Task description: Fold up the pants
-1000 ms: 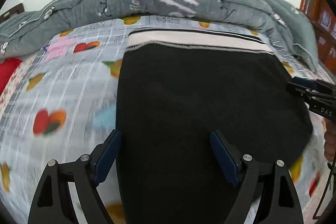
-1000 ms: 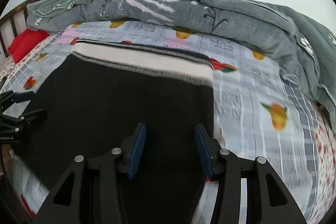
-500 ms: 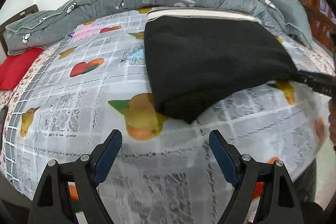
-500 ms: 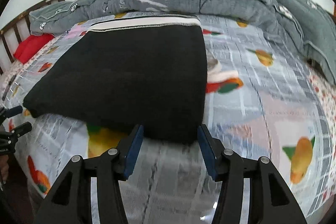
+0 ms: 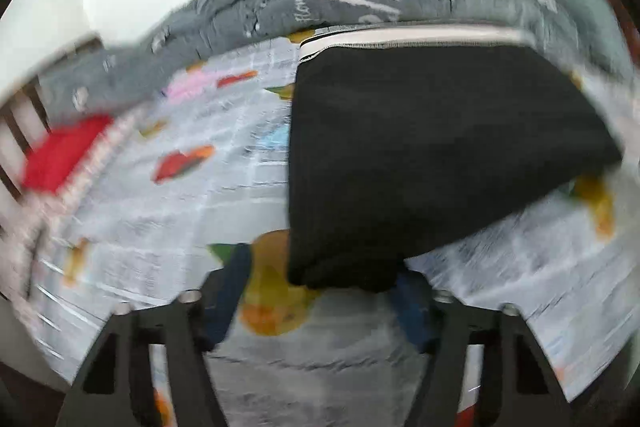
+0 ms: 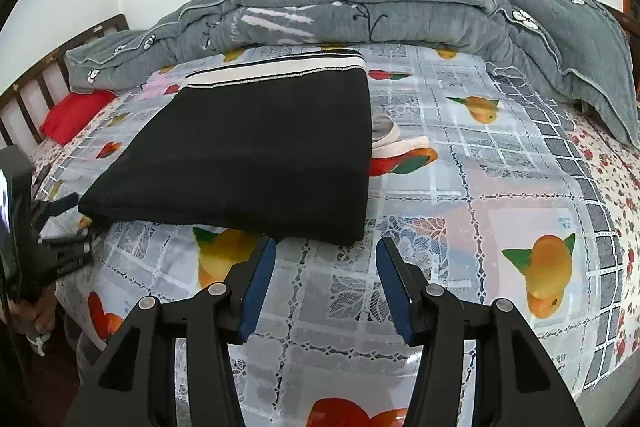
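The black pants [image 6: 256,155] lie folded in a flat rectangle on the fruit-print bedsheet [image 6: 460,187], with the white-striped waistband [image 6: 276,69] at the far end. A white drawstring [image 6: 394,143] sticks out at their right side. My right gripper [image 6: 324,279] is open and empty, just in front of the near folded edge. My left gripper [image 5: 320,291] is open, its jaws either side of the pants' near left corner [image 5: 340,267]; that view is blurred. The left gripper also shows in the right wrist view [image 6: 60,227] at the pants' left corner.
A bunched grey duvet [image 6: 360,15] lies across the far side of the bed. A red pillow [image 6: 74,115] sits at the far left by the wooden bed rail [image 6: 36,87]. The bed's near edge drops off at the lower left.
Both grippers have pulled back from over the pants toward the bed's near edge. In the last half second the left gripper has moved in again to the pants' near corner.
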Available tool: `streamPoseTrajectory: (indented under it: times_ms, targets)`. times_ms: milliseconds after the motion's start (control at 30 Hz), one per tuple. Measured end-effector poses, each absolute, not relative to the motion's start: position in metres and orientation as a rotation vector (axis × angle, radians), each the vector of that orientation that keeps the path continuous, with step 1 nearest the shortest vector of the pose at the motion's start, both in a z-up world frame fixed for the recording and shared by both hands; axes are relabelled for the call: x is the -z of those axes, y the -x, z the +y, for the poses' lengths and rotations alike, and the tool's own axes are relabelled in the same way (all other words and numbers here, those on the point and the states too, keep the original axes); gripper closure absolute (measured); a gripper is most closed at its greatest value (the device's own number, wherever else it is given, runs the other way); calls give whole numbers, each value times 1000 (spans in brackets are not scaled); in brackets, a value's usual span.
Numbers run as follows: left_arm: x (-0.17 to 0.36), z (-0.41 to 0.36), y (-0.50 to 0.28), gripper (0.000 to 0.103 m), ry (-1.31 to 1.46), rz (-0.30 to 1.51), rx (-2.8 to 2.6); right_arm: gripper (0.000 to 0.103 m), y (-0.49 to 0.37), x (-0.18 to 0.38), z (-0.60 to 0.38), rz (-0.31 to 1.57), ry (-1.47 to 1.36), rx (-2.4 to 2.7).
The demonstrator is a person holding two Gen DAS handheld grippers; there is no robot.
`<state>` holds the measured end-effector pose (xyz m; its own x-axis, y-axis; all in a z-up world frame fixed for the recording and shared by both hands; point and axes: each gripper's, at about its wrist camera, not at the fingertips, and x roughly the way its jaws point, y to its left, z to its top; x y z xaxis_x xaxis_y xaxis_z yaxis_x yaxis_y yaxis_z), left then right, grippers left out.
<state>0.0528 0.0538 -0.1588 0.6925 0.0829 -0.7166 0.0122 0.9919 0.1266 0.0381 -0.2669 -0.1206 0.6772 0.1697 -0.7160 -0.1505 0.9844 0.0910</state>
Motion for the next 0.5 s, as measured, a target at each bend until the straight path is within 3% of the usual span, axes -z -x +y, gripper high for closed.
streamPoseTrajectory:
  times_ms: [267, 367, 500]
  targets:
    - [153, 75, -13, 45, 37, 798, 103, 50, -35, 96, -274, 697, 2, -164]
    - [129, 90, -13, 32, 156, 719, 124, 50, -50, 91, -273, 670, -8, -176]
    - [114, 79, -59, 32, 184, 724, 140, 50, -91, 95, -253, 696, -19, -177]
